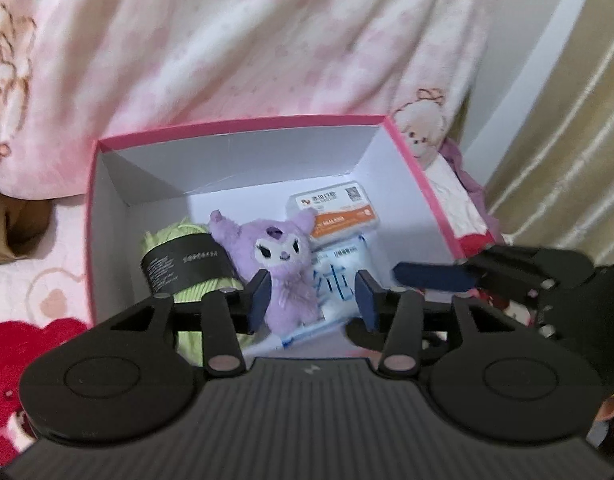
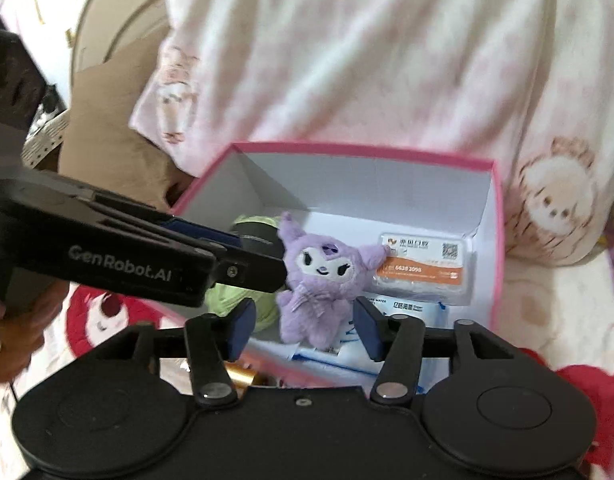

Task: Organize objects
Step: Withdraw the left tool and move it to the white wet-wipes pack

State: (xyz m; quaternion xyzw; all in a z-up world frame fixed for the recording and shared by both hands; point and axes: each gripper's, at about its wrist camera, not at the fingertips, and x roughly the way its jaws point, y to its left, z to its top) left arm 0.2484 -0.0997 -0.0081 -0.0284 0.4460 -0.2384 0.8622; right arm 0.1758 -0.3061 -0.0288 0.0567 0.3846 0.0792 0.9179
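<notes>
We are looking down into a pink-rimmed box point(image 1: 243, 128) with white inner walls, sitting open on a bed cover point(image 1: 39, 284) printed with pink hearts and red strawberry-bear figures. Inside it, a purple plush toy point(image 1: 285, 268) with pointed ears is standing upright near the middle; to its left a roll of light-green yarn point(image 1: 187, 256) wrapped in a black label is lying on its side, touching the toy. Behind and to the right of the toy, a white and orange floss-pick case point(image 1: 339, 212) with a QR code is resting against the box floor, and beneath it flat white packets with blue print point(image 1: 343, 276) are lying partly under the toy. Our left tool point(image 1: 313, 294) is hovering just above the near edge of the box with its blue pads parted on either side of the toy's lower body, not pressing on it. Our right tool point(image 2: 303, 326) is doing the same from its own angle, jaws apart and gripping nothing, the toy showing in the gap between its pads. Behind the box a pink and white quilt point(image 1: 267, 40) with cartoon animals is bunching up, and a pale gold striped curtain point(image 1: 567, 140) is hanging to the right.
</notes>
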